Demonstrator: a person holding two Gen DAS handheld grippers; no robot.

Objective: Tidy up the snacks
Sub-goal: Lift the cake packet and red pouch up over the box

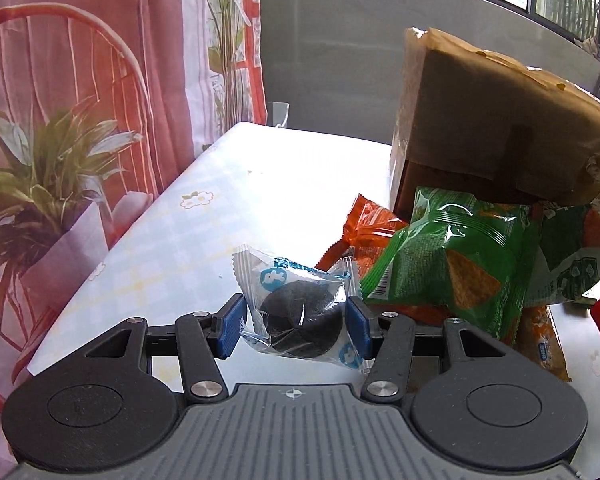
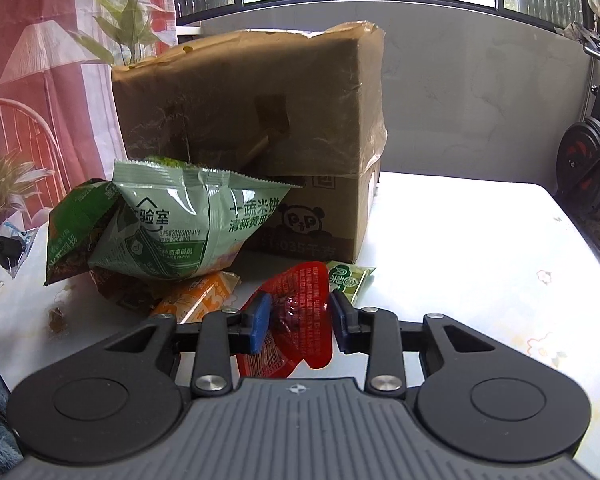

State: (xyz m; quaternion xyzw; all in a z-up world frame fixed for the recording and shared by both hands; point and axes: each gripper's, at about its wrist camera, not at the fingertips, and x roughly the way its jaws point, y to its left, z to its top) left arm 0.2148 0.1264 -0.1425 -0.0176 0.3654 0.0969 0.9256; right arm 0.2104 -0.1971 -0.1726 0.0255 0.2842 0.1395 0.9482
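Nearest, the left gripper (image 1: 296, 326) clamps a clear-wrapped dark round cake (image 1: 300, 320), lifted off the table (image 1: 204, 216). The right gripper (image 2: 298, 322), jaws narrowly set, pinches a red sachet (image 2: 300, 316), also raised. Both picks look done; placing is still to come. In front of the cardboard box (image 2: 252, 120), a heap stays unsorted: a pale green rice-cracker bag (image 2: 180, 228), a dark green chip bag (image 1: 448, 264), orange packets (image 2: 198, 300) and a small green sachet (image 2: 350, 278). The box stands closed, so most of the tidying seems to remain.
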